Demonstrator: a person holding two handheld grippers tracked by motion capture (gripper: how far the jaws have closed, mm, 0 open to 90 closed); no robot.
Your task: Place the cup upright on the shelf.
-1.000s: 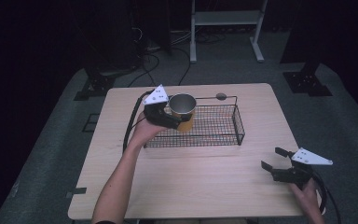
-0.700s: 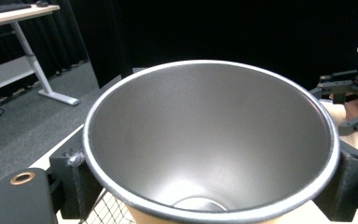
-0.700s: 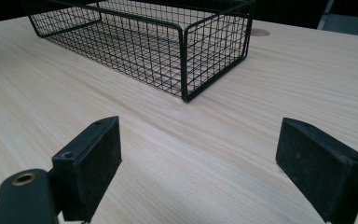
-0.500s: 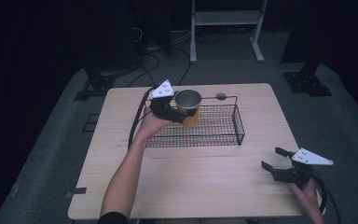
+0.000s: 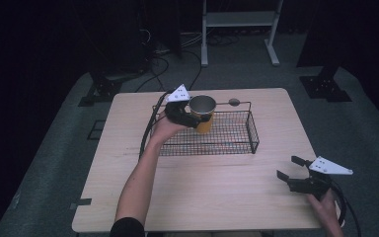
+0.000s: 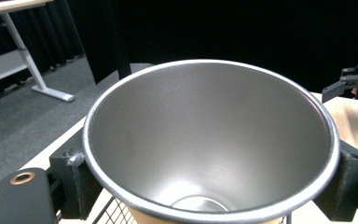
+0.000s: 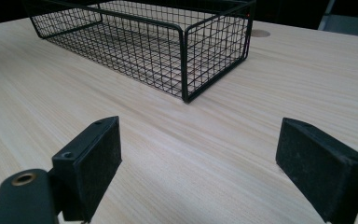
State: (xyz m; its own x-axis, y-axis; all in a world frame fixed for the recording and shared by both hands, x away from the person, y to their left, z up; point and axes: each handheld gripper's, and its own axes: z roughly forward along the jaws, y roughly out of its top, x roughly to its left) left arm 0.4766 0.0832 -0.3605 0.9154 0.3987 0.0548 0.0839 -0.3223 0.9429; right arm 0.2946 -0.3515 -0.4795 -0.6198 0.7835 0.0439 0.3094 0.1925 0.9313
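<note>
from above, at the far left corner of the wire basket [image 5: 212,133]: left gripper [image 5: 191,118] clamped on the steel cup [image 5: 202,113], held upright above the mesh, likely for lowering inside; right gripper [image 5: 296,173] parked near the table's [image 5: 227,197] near right edge, out of the way. along the left jaws: cup's [image 6: 209,140] rim pinched from both sides, interior empty. along the right jaws: spread wide, holding nothing, low over bare wood, facing the basket's [image 7: 186,60] near corner.
</note>
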